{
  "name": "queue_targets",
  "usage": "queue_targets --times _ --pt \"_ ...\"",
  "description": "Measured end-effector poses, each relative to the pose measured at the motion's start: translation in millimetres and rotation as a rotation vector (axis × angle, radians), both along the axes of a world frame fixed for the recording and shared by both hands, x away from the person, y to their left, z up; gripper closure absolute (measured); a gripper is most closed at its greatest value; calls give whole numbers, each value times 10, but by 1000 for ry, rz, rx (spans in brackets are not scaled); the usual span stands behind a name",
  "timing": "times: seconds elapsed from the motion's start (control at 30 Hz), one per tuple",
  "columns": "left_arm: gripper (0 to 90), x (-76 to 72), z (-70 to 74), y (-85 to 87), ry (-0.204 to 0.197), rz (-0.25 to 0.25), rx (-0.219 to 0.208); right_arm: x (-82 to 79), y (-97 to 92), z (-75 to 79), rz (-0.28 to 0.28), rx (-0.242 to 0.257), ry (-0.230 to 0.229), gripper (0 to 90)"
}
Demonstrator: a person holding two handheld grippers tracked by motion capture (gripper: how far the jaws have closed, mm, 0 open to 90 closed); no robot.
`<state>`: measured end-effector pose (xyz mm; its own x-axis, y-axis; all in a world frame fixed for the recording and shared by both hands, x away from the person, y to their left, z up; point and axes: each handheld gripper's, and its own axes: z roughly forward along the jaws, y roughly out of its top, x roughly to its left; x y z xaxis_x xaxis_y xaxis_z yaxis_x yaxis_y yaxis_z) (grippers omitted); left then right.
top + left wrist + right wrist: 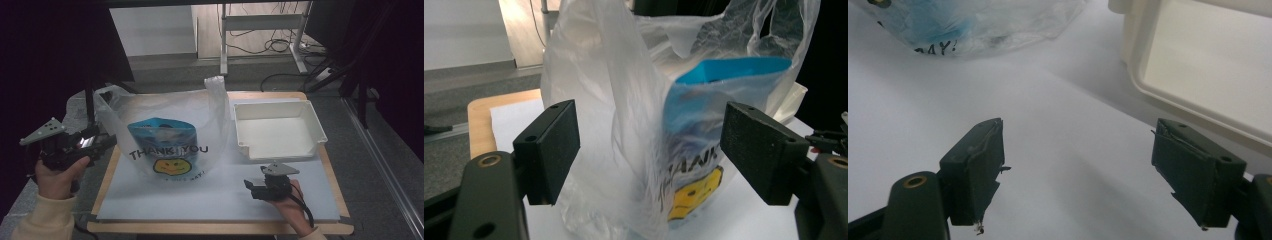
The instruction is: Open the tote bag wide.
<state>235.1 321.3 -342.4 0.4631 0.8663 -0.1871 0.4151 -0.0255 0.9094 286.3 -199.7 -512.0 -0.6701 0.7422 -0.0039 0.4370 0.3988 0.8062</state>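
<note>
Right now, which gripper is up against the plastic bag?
The left gripper, jaws open around the plastic bag; the right gripper hovers apart over the white mat.

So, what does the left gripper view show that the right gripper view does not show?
The left gripper view alone shows the left tool, jaws open around the plastic bag's side, the blue pouch inside it, and the yellow smiley face. The right gripper view alone shows the right tool, jaws open and empty above the white sheet, and the inside of the white tray. Both show the bag and the sheet.
</note>
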Motion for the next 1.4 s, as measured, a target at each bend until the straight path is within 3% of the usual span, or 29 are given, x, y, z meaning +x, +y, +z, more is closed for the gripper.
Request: queue_targets --times 0.4,0.57,0.6,0.73,1.03,1.4 --pt "325 191 73 33 2 8 8 5 -15 -7 -13 5 -3 219" --pt "503 236 44 19 1 23 37 1 -2 -16 -8 1 -3 220" --pt "503 246 36 10 2 21 42 1 -2 -16 -8 1 -3 220" --pt "691 283 20 -24 -1 10 47 5 4 -28 -7 -2 1 220" --pt "848 321 19 -61 -13 -4 37 5 8 -34 -3 -5 4 221" --pt "892 303 -39 -75 -24 2 16 4 -3 -19 -6 -1 1 228"
